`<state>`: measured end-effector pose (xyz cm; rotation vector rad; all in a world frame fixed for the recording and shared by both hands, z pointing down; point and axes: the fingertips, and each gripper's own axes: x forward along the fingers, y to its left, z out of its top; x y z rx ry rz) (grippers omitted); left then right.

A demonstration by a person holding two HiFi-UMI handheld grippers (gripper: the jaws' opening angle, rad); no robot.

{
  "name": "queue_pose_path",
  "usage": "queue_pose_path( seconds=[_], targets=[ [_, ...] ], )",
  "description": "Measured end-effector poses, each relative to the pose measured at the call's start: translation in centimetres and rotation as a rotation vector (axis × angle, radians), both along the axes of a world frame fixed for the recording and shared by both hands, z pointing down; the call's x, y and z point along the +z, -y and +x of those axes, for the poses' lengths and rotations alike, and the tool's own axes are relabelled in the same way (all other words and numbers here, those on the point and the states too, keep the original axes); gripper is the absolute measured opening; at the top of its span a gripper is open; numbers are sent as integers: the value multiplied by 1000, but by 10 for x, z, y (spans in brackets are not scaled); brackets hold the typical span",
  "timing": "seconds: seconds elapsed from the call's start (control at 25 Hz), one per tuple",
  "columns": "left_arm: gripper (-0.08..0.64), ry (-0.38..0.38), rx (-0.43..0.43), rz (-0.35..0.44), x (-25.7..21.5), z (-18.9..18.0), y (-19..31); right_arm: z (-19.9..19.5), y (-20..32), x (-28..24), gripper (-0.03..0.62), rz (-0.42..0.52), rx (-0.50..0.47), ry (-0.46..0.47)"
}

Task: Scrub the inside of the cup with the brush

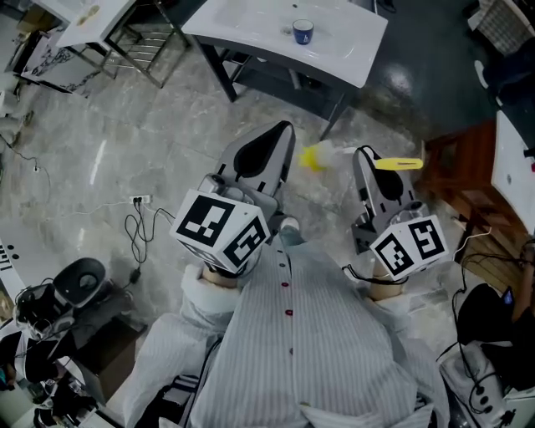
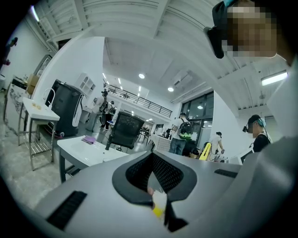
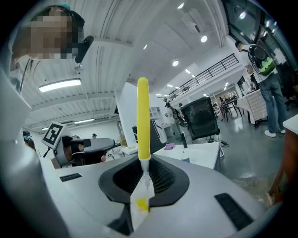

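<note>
While the right gripper (image 1: 363,155) grasps a yellow-handled brush (image 1: 399,163) crosswise, the blue cup (image 1: 303,32) stands well ahead on the white surface (image 1: 251,25), seemingly nearer the left gripper (image 1: 285,131), its fingers clenched empty.

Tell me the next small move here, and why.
Probably carry both grippers forward toward the white table. The blue cup stands there, far beyond either gripper. The right gripper is already shut on the yellow brush, and the left gripper is shut and looks empty, so nothing steadies the cup.
</note>
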<state>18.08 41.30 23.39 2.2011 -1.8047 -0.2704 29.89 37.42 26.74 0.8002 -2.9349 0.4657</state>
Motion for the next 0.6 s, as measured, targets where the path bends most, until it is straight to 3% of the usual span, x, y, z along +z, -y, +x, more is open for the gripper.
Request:
queue_pose_path(
  seconds=[0.32, 0.6],
  targets=[
    [8, -13, 31, 14, 3, -36, 50, -32, 44, 8, 60, -8, 39, -12],
    [8, -12, 47, -1, 1, -97, 110, -89, 104, 6, 60, -21, 65, -16]
  ],
)
